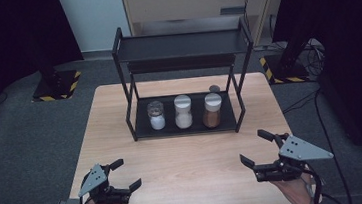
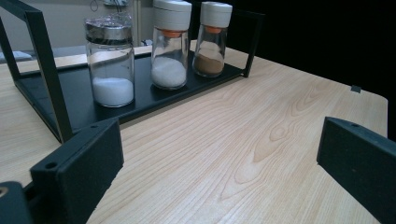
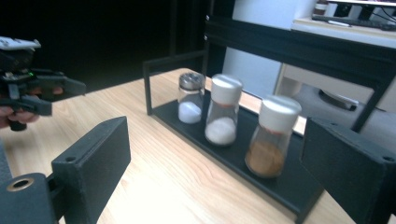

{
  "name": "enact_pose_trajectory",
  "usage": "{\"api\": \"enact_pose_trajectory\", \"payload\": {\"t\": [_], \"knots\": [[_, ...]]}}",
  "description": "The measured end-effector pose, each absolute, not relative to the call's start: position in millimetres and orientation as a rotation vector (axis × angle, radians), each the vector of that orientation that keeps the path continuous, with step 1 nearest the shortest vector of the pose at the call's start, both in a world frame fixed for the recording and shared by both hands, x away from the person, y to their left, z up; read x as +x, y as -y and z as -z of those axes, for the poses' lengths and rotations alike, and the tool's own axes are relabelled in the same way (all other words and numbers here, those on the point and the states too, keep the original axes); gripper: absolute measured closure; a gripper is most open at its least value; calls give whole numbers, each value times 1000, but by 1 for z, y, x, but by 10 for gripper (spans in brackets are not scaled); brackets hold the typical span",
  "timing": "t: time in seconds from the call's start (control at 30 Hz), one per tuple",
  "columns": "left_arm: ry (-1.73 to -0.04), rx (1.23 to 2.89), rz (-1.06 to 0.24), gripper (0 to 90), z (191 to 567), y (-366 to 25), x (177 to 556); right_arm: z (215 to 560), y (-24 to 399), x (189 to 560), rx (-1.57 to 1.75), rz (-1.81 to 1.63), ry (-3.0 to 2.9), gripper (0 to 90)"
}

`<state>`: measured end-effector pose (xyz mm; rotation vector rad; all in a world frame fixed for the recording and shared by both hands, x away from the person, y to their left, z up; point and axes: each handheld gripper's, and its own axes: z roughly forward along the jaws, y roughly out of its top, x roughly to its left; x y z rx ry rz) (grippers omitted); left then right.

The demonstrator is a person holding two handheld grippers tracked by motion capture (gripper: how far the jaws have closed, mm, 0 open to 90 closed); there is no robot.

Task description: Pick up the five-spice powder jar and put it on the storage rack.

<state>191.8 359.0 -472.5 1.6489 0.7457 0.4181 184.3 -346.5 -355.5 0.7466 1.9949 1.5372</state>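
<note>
A black two-tier rack (image 1: 240, 107) stands on the wooden table (image 1: 189, 154). On its lower shelf stand three jars in a row: a metal-lidded glass shaker (image 1: 156, 115) with white powder, a white-capped jar (image 1: 183, 111) of white grains, and a white-capped jar (image 1: 213, 110) of brown spice. My left gripper (image 1: 126, 174) hovers open at the front left of the table, with nothing between its jaws. At the front right my right gripper (image 1: 253, 147) is open too and holds nothing. The left gripper view looks along the open left gripper (image 2: 217, 163) at the shaker (image 2: 111, 65). In the right gripper view, the brown jar (image 3: 272, 137) is nearest the open right gripper (image 3: 219, 168).
The rack's top shelf (image 1: 182, 45) is bare. A small round grey thing (image 1: 214, 88) lies on the table behind the rack. Bare wood stretches between both grippers and the rack. Beyond the table are black stand bases (image 1: 56, 84) and a pale cabinet (image 1: 194, 0).
</note>
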Motion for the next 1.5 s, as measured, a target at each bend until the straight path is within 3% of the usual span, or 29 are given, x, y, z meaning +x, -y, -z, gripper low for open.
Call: {"api": "enact_pose_trajectory", "payload": {"t": [0.8,1.5], "knots": [[-757,1634,-428,0,474,-360,190,403,366,169,880,-1464,-1957,88],[-751,1635,-440,0,474,-363,186,431,371,183,970,-1415,-1950,88]]}}
